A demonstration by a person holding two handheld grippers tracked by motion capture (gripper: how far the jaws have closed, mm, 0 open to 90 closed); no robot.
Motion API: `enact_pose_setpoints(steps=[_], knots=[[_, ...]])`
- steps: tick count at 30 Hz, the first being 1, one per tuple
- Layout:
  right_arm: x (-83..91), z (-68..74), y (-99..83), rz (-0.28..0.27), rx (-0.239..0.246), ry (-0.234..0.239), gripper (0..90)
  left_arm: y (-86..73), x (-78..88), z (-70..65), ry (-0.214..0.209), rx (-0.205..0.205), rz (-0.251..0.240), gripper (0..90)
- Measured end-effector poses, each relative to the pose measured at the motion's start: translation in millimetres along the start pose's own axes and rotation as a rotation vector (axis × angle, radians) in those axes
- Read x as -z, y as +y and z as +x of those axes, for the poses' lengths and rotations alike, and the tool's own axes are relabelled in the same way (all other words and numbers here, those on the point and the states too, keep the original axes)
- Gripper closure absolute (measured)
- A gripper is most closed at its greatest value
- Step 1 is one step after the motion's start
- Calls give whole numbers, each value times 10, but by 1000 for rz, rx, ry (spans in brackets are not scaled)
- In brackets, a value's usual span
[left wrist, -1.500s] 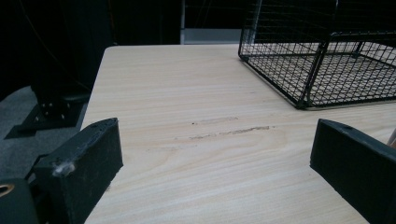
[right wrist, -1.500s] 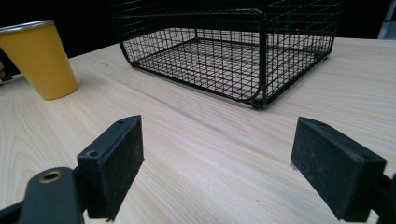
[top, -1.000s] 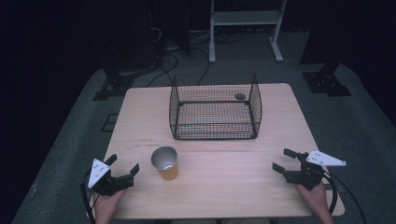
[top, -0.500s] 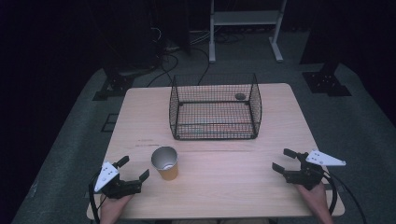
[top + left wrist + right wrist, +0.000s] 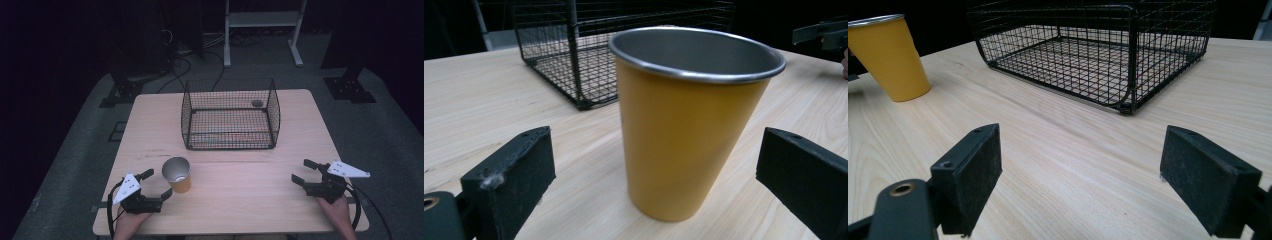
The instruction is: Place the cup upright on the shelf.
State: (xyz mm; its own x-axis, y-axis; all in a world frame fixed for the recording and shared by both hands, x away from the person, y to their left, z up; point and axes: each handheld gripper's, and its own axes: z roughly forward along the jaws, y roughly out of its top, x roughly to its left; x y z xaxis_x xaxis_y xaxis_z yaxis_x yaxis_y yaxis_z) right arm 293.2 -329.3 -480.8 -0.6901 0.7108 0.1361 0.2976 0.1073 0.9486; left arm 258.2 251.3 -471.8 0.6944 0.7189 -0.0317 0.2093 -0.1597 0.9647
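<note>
Left tongs (image 5: 154, 186) gape wide just beside the upright yellow cup (image 5: 177, 174), not yet gripped; right tongs (image 5: 304, 171) wait open, well apart from it.

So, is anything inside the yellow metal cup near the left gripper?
The yellow metal cup stands upright. Its bare silver inner wall shows, with nothing visible in it; the rim hides its bottom in the left gripper view. From above, the interior looks empty.

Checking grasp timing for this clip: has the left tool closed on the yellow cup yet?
No: in the left gripper view the yellow cup stands between the left tool's open jaws, with table visible either side.
</note>
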Motion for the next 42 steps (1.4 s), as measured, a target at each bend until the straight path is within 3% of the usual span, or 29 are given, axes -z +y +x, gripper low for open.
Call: enact_pose_setpoints(steps=[8, 17, 26, 32, 36, 42], knots=[[-2, 2, 0, 1, -2, 1, 157, 39, -148, -88, -16, -47, 33, 16], [-4, 4, 0, 1, -2, 4, 157, 108, -275, -143, 4, -72, 37, 16], [-5, 5, 1, 1, -2, 7, 157, 146, -367, -141, 23, -72, 48, 16], [-6, 6, 1, 1, -2, 8, 157, 154, -389, -139, 4, -86, 39, 139], [-7, 6, 2, 2, -3, 7, 157, 164, -389, -140, 3, -77, 44, 147], [-8, 3, 2, 2, -5, 6, 157, 278, -410, -144, -31, -74, 40, 148]])
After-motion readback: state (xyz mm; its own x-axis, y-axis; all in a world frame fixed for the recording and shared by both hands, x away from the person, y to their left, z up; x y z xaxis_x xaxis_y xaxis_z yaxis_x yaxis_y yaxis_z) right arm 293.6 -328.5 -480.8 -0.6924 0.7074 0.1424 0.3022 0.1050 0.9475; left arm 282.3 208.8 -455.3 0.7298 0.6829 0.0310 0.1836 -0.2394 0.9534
